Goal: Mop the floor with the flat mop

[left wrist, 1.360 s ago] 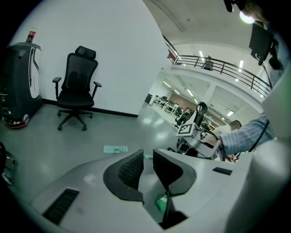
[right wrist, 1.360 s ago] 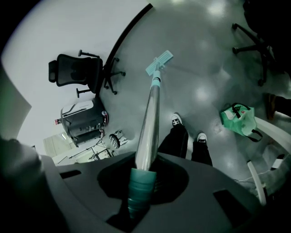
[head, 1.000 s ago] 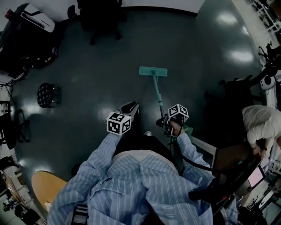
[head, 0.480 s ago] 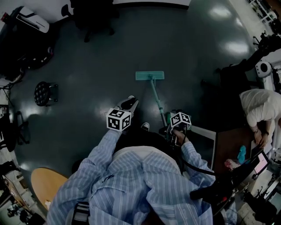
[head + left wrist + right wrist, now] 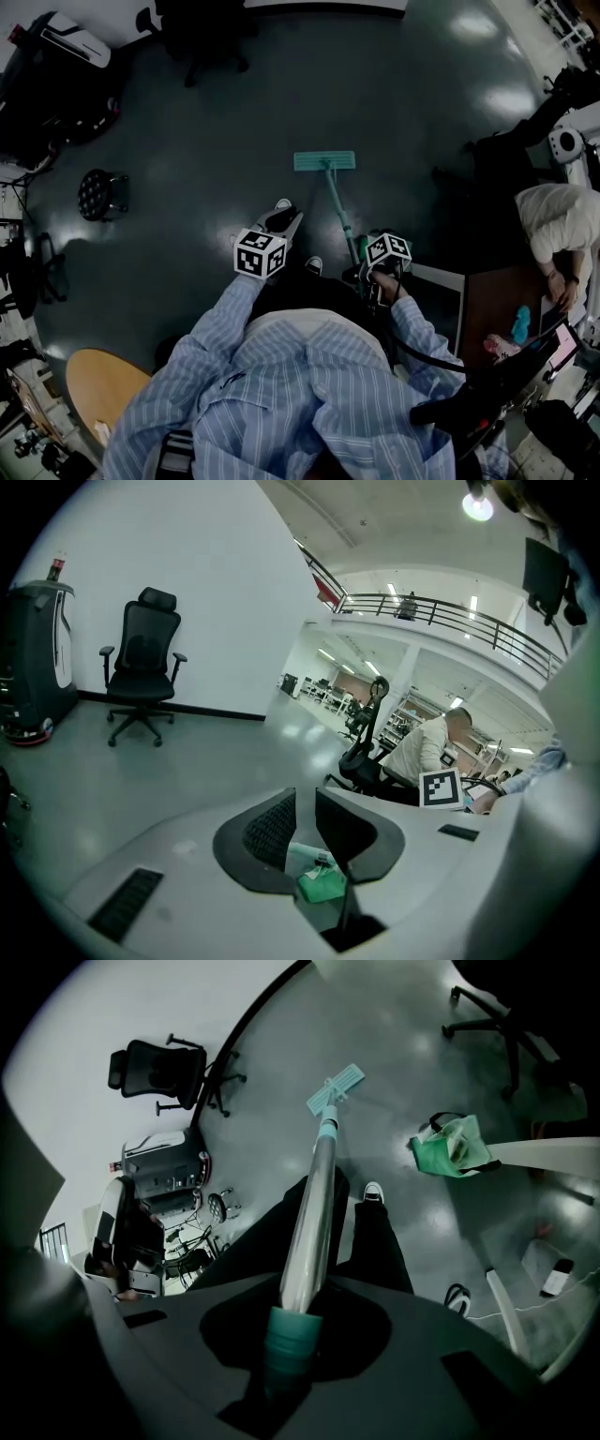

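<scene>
"Flat mop (image 5: 336,202) with the teal rectangular head and the long silvery metal pole: who has hold of it?"

"The right hand-held gripper (image 5: 300,1309). Its jaws are closed round the very top of the pole (image 5: 314,1194), right at the teal end cap (image 5: 284,1340). From there the pole slopes down and forward past the person's dark trouser legs (image 5: 375,1241) to the head (image 5: 336,1088), which lies flat on the glossy dark grey floor (image 5: 187,178) out in front."

"And the other one?"

"The left hand-held gripper (image 5: 306,825) is raised beside it, well clear of the pole. There is only a narrow slit between its jaws and nothing is gripped. The crumpled green thing (image 5: 319,883) showing low in the slit looks to lie beyond it."

"How will the mop handle?"

"Light, I'd judge, and the pole stiff. Smooth metal is apt to slide or twist between two jaws, though, and the cap probably bites better. Held at the top alone it makes a long lever: easy to steer, poor for pressing the head down. The head seems to be hinged at its neck, so it could flop if lifted. For real push I'd want the left one on the pole too, lower down, about midway."
</scene>
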`<act>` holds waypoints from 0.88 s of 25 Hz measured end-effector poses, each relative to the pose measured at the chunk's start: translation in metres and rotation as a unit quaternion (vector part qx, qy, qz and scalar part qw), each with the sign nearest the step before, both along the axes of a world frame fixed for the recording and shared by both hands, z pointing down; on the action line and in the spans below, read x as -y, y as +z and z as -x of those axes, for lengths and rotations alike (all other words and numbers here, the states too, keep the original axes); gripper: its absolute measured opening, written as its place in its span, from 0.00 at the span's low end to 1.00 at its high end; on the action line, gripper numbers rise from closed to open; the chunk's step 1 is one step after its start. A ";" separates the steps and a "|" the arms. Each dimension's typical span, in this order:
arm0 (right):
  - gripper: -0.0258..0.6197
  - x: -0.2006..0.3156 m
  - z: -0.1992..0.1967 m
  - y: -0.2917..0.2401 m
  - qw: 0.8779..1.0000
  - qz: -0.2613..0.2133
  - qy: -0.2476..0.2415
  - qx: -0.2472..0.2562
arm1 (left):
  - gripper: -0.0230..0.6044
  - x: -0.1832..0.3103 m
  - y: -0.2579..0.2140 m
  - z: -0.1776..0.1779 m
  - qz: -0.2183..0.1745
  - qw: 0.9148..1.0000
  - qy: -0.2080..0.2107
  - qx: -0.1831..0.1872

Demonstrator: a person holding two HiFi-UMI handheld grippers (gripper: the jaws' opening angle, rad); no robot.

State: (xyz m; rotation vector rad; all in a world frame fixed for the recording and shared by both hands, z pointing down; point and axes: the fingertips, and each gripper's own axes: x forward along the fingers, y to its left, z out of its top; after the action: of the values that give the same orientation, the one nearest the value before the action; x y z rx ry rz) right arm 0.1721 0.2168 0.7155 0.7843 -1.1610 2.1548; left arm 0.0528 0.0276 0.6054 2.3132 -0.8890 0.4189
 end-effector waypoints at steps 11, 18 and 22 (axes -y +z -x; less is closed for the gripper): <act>0.13 0.071 0.008 0.008 1.000 -0.002 -0.021 -0.013 | 0.15 0.052 0.004 0.015 0.001 1.000 -0.010 0.001; 0.13 0.188 0.024 0.006 1.000 -0.006 -0.014 -0.014 | 0.15 0.149 0.001 0.036 0.003 1.000 -0.014 0.005; 0.13 0.268 0.031 0.006 1.000 -0.008 -0.010 -0.012 | 0.15 0.214 -0.003 0.046 0.002 1.000 -0.015 0.007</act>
State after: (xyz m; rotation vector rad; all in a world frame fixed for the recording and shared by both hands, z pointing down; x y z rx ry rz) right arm 0.1411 -0.0516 0.7211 0.7999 -1.1696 2.1175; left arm 0.0072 -0.1861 0.6023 2.2934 -0.9281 0.4251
